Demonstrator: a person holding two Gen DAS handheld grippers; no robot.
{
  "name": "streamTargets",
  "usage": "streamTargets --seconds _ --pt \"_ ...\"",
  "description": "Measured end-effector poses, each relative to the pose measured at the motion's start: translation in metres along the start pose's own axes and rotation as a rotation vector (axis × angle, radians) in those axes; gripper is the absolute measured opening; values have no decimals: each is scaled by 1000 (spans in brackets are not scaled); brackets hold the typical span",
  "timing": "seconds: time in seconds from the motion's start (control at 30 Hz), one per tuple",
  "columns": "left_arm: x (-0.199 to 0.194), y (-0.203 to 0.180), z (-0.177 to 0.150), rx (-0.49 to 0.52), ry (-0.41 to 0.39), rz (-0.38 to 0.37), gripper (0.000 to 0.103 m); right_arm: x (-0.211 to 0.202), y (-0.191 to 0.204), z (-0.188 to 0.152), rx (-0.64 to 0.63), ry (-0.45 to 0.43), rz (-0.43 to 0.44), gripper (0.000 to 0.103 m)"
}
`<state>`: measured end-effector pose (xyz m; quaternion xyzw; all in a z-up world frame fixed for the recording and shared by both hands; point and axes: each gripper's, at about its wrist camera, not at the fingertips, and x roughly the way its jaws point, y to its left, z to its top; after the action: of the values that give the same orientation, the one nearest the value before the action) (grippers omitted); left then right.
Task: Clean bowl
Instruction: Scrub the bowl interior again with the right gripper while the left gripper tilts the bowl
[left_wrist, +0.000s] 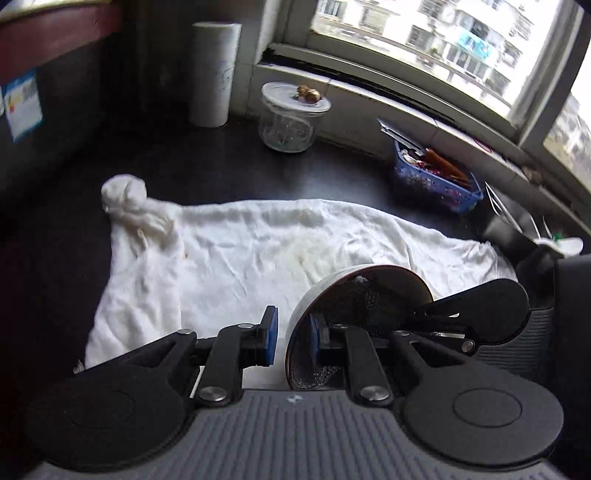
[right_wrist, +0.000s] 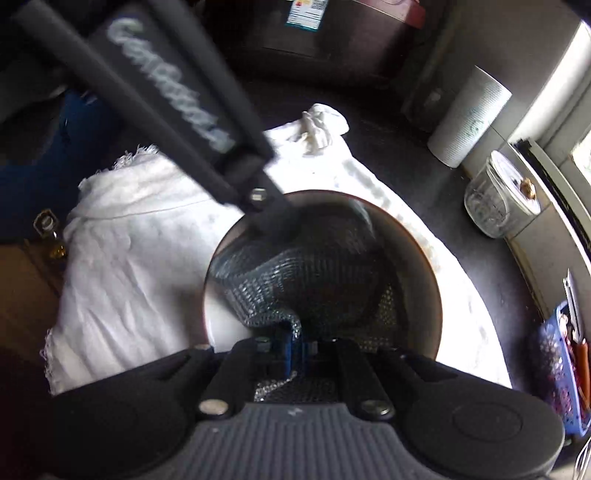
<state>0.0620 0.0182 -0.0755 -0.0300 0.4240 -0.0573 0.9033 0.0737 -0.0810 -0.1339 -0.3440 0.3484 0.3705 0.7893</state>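
A bowl (left_wrist: 314, 295), white outside with a dark rim, stands tilted on edge over a white cloth (left_wrist: 240, 254). My left gripper (left_wrist: 293, 338) straddles its rim, one blue pad inside and one outside; a gap shows between the outer pad and the wall. In the right wrist view the bowl (right_wrist: 424, 258) opens toward me. My right gripper (right_wrist: 291, 347) is shut on a grey mesh scrubbing cloth (right_wrist: 291, 273) that lies pressed inside the bowl. The left gripper's finger (right_wrist: 177, 110) reaches in from the upper left.
A paper towel roll (left_wrist: 214, 74), a glass jar (left_wrist: 288, 118) with a lid and a blue basket (left_wrist: 436, 181) of utensils stand along the window sill. The counter (left_wrist: 221, 173) is dark. A small bottle (right_wrist: 50, 236) stands at the left.
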Motion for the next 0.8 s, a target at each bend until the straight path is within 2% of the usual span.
streamTargets --seconds 0.07,0.2,0.33,0.4,0.5,0.6,0.8 --pt "2 -5 0 39 10 7 13 -2 3 0 -25 7 -3 5" --pt "2 -3 -7 7 16 -8 13 -12 -10 -6 2 11 -79 5" --pt "2 0 -10 -50 -4 -15 12 -25 -29 -7 62 -13 -144 4" --pt "5 4 -11 -94 -11 -14 10 -24 -29 -6 51 -18 -162 4" --pt "13 22 -19 -255 13 -67 8 -14 -25 -4 41 -9 -141 4" --pt "22 48 -41 -554 43 -175 9 -7 -28 -3 92 -3 -81 4" --pt "33 79 -83 -1017 75 -304 12 -7 -40 -2 272 -12 66 3"
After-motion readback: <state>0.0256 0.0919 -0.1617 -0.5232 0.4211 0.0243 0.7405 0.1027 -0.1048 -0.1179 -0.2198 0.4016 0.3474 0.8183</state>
